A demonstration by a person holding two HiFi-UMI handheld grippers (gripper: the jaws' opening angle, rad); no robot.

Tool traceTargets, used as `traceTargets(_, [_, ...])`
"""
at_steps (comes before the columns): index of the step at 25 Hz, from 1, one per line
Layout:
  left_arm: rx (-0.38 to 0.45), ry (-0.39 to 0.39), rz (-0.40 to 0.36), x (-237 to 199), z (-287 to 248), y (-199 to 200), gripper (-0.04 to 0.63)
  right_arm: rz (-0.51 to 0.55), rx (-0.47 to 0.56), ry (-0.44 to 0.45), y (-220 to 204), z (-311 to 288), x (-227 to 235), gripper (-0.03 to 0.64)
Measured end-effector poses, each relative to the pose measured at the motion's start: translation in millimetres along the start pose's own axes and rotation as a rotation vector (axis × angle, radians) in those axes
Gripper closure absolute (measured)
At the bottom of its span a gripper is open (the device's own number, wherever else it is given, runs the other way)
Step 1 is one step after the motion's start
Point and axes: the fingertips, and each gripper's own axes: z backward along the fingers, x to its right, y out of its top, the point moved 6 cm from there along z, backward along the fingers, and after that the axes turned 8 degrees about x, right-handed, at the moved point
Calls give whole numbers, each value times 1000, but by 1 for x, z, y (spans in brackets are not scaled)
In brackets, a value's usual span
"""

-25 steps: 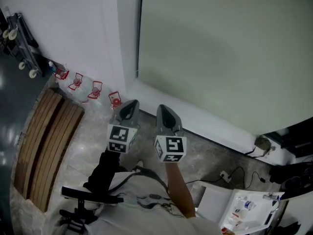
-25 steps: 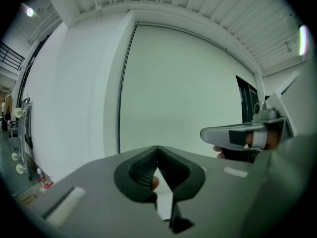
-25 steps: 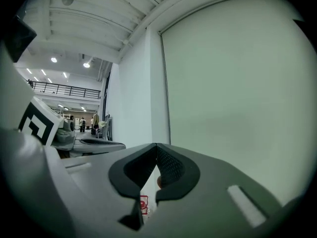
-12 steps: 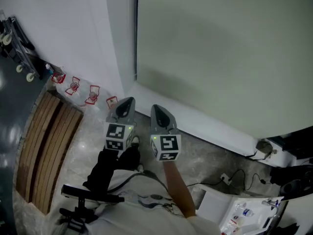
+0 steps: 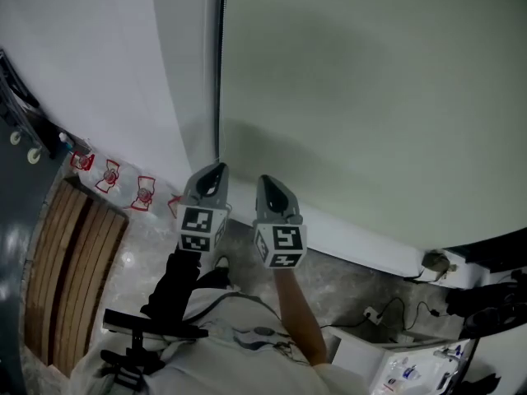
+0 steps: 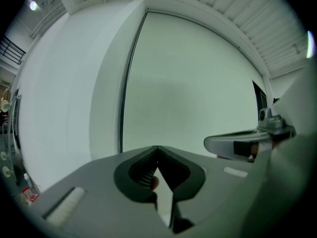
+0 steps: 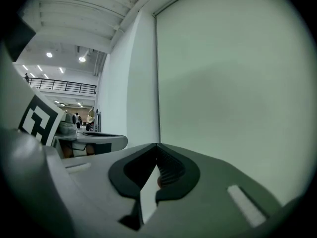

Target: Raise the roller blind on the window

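We had brought the left tool [image 5: 214, 171] and the right tool [image 5: 268, 183] nearer the roller blind [image 5: 370, 97], both pinched shut on nothing. It hung lowered at their 12 o'clock, so raising it had yet to begin.

The roller blind [image 5: 362, 97] runs off the top and right edges of the head view, so its top is out of sight there. It hides the whole window behind it. A thin dark line [image 5: 219, 64] runs down the blind's left side. It is too thin to tell if it is a cord or a gap. The little red and white things [image 5: 109, 174] by the wall [image 5: 99, 56] are too small to name. The white tray [image 5: 354, 360] is cut off at the bottom edge.
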Motion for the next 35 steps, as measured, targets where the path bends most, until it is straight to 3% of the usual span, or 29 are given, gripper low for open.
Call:
traceTargets(5, [-39,26,15,-26,-26,-7,597,-14,-9,7,0,-39,11,615])
traceTargets(9, [-114,68,12,-16,-91,-20,597,-68,-63,35,-14,-79,77,615])
traceTargets(11, [-120,94,4,-19,-98,-28,597,-77,-69,53,-19,-89,87,615])
traceTargets(21, [-60,282,-19,-87,-79,-12,597,-48,-1,195,-3,-148,60,615])
traceTargets(30, [-24,394,-17,-124,-71,2,597,7,41,435,22,-202,14,615])
traceTargets(35, [-37,408,25,-123,-85,16,597,12,48,583,56,-235,3,607])
